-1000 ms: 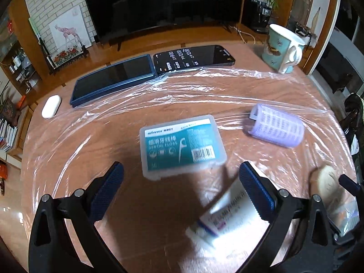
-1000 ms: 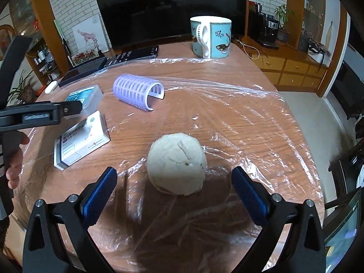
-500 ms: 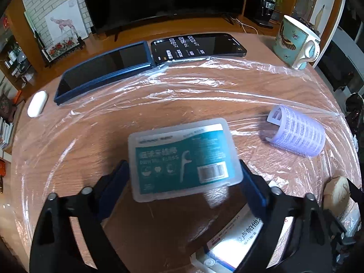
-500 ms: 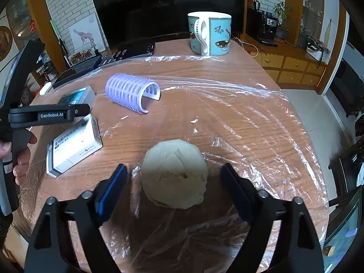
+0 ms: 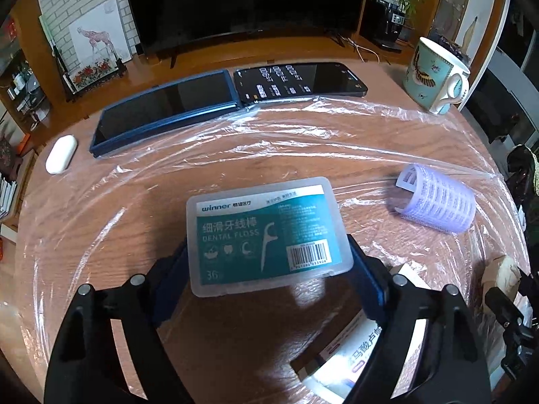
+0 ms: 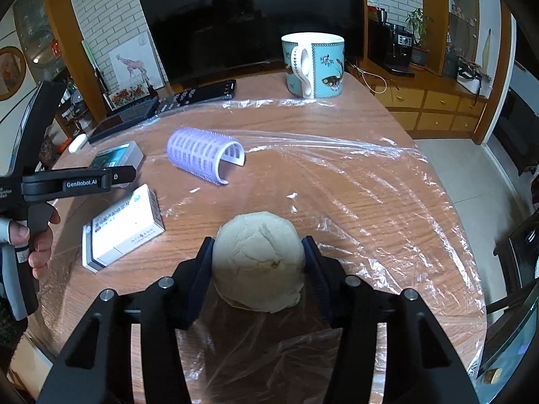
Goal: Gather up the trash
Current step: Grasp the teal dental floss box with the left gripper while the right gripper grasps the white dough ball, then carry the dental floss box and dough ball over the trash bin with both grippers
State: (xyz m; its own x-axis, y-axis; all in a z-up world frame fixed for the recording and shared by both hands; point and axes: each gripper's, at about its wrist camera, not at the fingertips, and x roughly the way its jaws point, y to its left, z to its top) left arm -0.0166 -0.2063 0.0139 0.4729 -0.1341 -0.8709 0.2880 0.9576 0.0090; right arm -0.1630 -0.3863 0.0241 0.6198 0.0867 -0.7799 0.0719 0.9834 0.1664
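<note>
My left gripper (image 5: 266, 269) is shut on a clear dental floss box (image 5: 267, 232) with a teal label, its near part between the blue pads. My right gripper (image 6: 257, 269) is shut on a pale round bun (image 6: 257, 262) that rests on clear plastic film (image 6: 353, 168) over the wooden table. A white medicine box (image 6: 123, 229) lies left of the bun; it also shows in the left wrist view (image 5: 357, 363) under my right finger. A purple hair roller (image 6: 203, 155) lies further back; it is at the right in the left wrist view (image 5: 438, 202).
A teal mug (image 6: 315, 64) stands at the far table edge. A tablet (image 5: 165, 111) and a phone (image 5: 299, 80) lie side by side at the back, with a white earbud case (image 5: 60, 158) to their left. The table edge (image 6: 448, 202) drops to the floor on the right.
Both grippers moved forward and closed: the left around the dental floss box, the right around the bun. The other things have not moved.
</note>
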